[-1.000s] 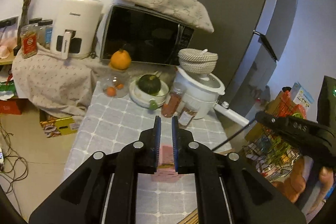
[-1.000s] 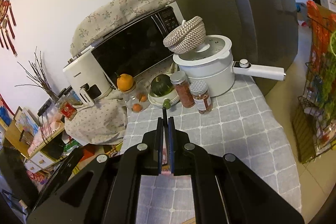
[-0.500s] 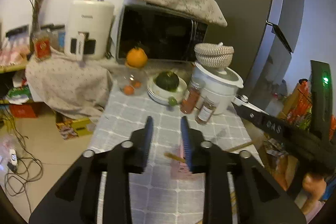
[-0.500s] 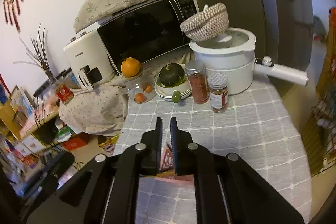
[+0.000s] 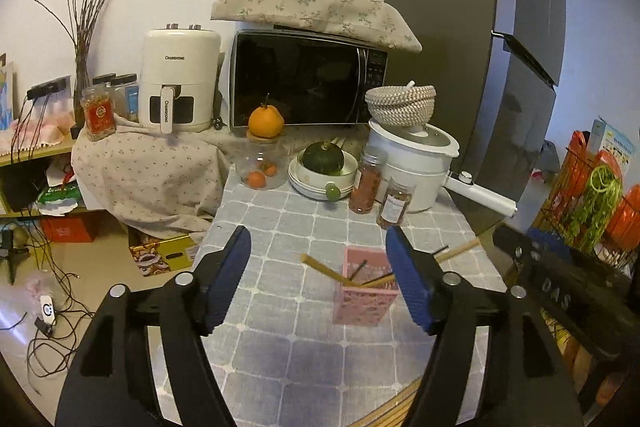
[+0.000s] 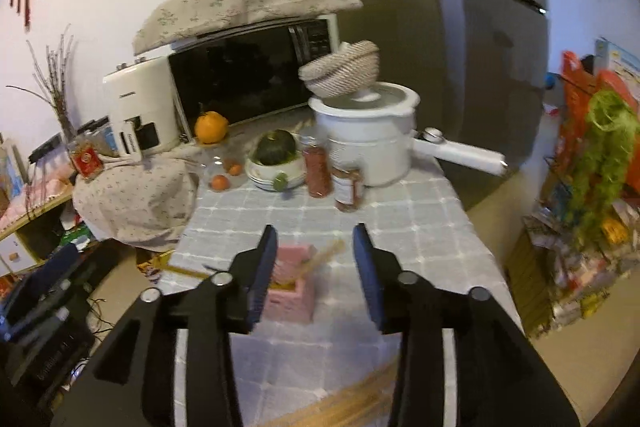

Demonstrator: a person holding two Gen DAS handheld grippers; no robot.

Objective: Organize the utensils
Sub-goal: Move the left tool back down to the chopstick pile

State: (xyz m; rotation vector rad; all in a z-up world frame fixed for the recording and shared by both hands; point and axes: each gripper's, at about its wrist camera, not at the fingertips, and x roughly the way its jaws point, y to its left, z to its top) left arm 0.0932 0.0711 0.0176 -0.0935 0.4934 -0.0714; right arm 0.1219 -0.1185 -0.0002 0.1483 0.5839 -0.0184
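Observation:
A pink perforated utensil holder (image 5: pixel 365 303) stands on the grey checked tablecloth (image 5: pixel 304 355), and it also shows in the right wrist view (image 6: pixel 291 295). Wooden chopsticks (image 5: pixel 324 269) and a dark utensil lean out of it, slanting left and right. My left gripper (image 5: pixel 318 279) is open and empty, held above the table with the holder just inside its right finger. My right gripper (image 6: pixel 314 267) is open and empty, with the holder between its fingers, near the left one. More wooden sticks (image 6: pixel 352 401) lie at the table's near edge.
At the back stand a white pot with a long handle (image 5: pixel 416 167), two spice jars (image 5: pixel 368 181), a bowl with a green squash (image 5: pixel 324 165), a glass jar (image 5: pixel 262 163), a microwave (image 5: pixel 308 83) and an air fryer (image 5: pixel 178 83). The fridge (image 5: pixel 480 67) is at the right. A wire rack (image 5: pixel 592 199) stands far right.
Both grippers have opened from shut. Both have pulled back and up from the pink holder, which now shows chopsticks leaning in it.

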